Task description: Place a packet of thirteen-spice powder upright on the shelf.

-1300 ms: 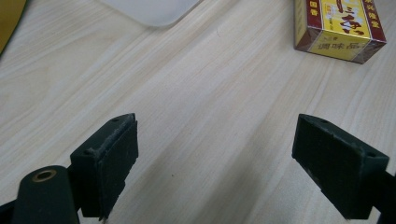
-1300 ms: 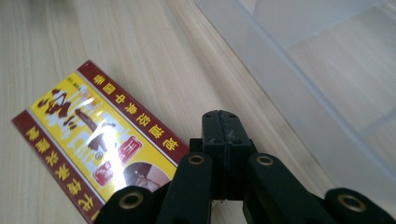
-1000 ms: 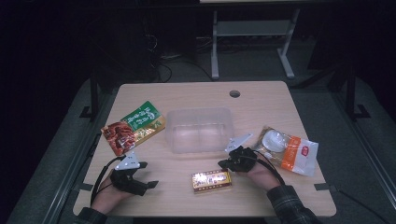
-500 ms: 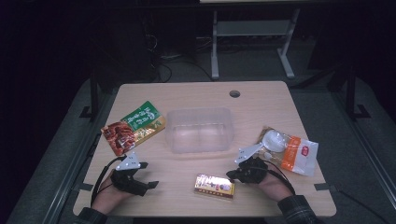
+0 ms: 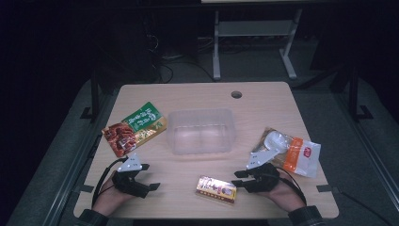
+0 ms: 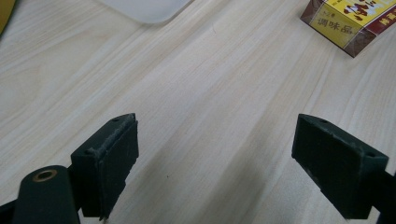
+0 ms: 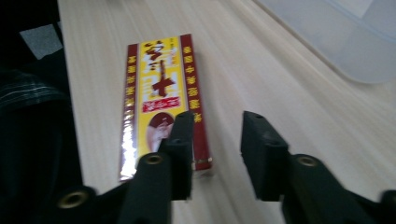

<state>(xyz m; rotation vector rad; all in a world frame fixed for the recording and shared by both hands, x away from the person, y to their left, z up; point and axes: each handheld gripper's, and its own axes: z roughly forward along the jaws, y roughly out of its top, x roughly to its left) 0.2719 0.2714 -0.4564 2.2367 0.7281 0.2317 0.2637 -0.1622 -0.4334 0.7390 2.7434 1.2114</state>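
Behind the box (image 5: 216,189), a tub (image 5: 201,131) (clear plastic)

The clear container (image 5: 201,132) blocks the middle of the surface (image 5: 197,96); the far edge behind it lies free. Snack bags crowd both side edges — the green-and-red bag (image 5: 134,129) at the left, the orange-and-white bag (image 5: 291,151) at the right. Along the near edge the yellow box (image 5: 216,189) sits between bare lanes.
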